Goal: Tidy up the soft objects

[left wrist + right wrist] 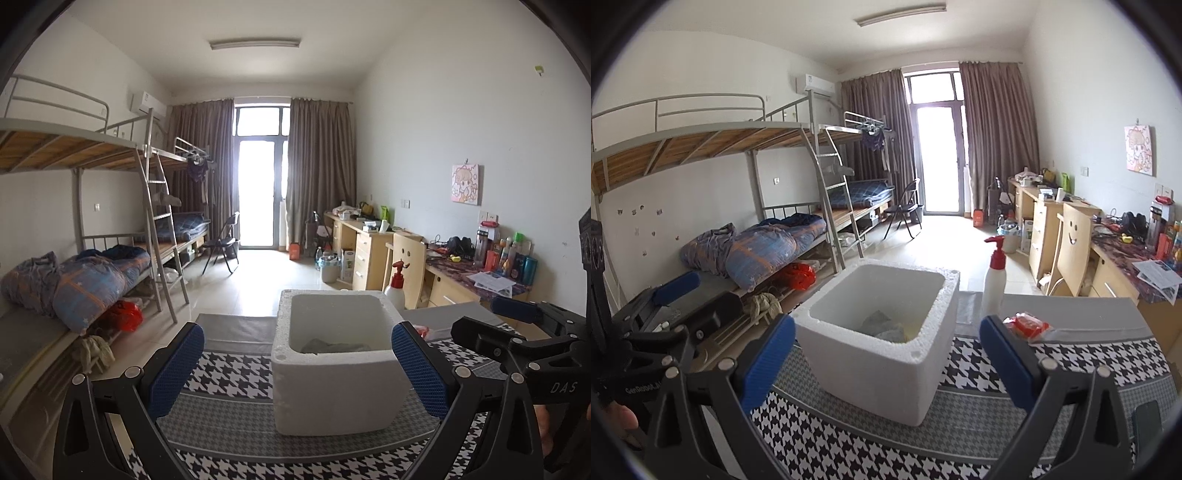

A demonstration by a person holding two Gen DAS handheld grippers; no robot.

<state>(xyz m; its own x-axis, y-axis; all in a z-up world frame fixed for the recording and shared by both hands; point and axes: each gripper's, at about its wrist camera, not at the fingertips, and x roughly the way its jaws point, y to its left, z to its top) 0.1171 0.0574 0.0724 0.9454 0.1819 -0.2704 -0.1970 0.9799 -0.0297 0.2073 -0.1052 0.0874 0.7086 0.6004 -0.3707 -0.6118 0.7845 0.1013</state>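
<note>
Both grippers empty, jaws wide: left gripper [297, 363], right gripper [887, 358]. Foam box [886, 373] dead ahead on houndstooth cloth [1052, 363], grey fabric [882, 325] inside. Between picks, likely. Next: red packet [1028, 325] at 1 o'clock, if soft.

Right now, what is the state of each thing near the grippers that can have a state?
left gripper: open, holding nothing.
right gripper: open, holding nothing.
foam box: upright, no lid, some cloth lies inside.
pump bottle: upright beside the box.
red packet: lying flat on the table, outside the box.
curtains: drawn apart.
</note>
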